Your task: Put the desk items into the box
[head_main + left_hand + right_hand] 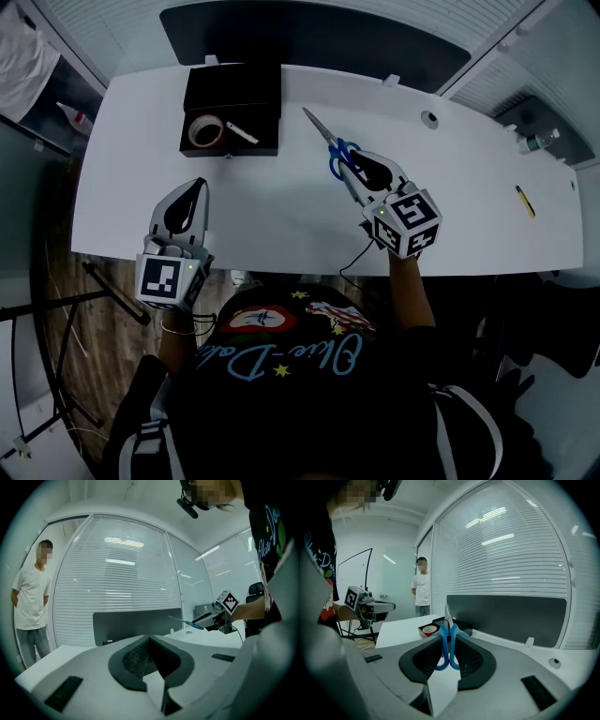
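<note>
Above the white desk (281, 220), the right claw (356, 164) grips blue scissors (323, 132) while the left claw (198, 187) sits closed, empty.

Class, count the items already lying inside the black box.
2: a tape roll at the box's left side, a white marker just right of it. Nothing else shows inside.

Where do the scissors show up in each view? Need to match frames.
Head view: scissors right of centre, handles in the right gripper.
Left gripper view: scissors right of centre, sticking out of the right gripper.
Right gripper view: scissors at centre, blue handles between the jaws.
Shared landmark: dark panel behind the desk.
</note>
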Demonstrator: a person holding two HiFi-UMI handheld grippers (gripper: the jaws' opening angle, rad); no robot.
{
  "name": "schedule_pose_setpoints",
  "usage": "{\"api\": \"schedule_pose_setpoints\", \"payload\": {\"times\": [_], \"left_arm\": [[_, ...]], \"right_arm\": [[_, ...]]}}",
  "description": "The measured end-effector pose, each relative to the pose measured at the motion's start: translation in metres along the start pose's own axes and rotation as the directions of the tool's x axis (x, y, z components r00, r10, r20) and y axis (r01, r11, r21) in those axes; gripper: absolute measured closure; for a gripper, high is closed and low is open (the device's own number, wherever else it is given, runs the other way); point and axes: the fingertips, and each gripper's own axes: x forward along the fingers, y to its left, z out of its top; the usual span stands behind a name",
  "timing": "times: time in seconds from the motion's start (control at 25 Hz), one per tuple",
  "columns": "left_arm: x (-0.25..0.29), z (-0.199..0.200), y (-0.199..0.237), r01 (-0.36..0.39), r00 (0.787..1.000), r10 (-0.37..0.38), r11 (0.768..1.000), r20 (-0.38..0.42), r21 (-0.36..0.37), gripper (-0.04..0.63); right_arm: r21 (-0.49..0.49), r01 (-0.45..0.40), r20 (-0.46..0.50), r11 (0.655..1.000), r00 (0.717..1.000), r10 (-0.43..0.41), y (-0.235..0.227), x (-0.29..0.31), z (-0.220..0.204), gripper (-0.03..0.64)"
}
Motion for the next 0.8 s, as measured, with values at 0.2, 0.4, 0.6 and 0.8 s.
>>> {"api": "schedule_pose_setpoints", "payload": {"times": [0.2, 0.4, 0.6, 0.8], "left_arm": [[-0.004, -0.001, 0.008, -0.012, 1.0, 0.012, 1.0, 0.008, -0.002, 0.6], [-0.009, -0.005, 0.018, -0.023, 1.0, 0.023, 1.0, 0.008, -0.011, 0.6], [-0.013, -0.005, 0.028, -0.039, 0.999, 0.039, 0.999, 0.014, -0.03, 0.6], [-0.021, -0.008, 0.041, -0.056, 0.998, 0.056, 0.998, 0.016, -0.021, 0.6]], "right_arm": [[0.001, -0.005, 0.003, 1.0, 1.0, 0.005, 0.005, 0.007, 0.003, 0.528], [-0.003, -0.012, 0.003, 1.0, 1.0, 0.012, 0.01, 0.016, 0.007, 0.528], [-0.01, -0.022, 0.003, 1.0, 1.0, 0.022, 0.017, 0.028, 0.01, 0.528], [-0.015, -0.038, 0.002, 0.999, 0.999, 0.038, 0.026, 0.041, 0.014, 0.528]]}}
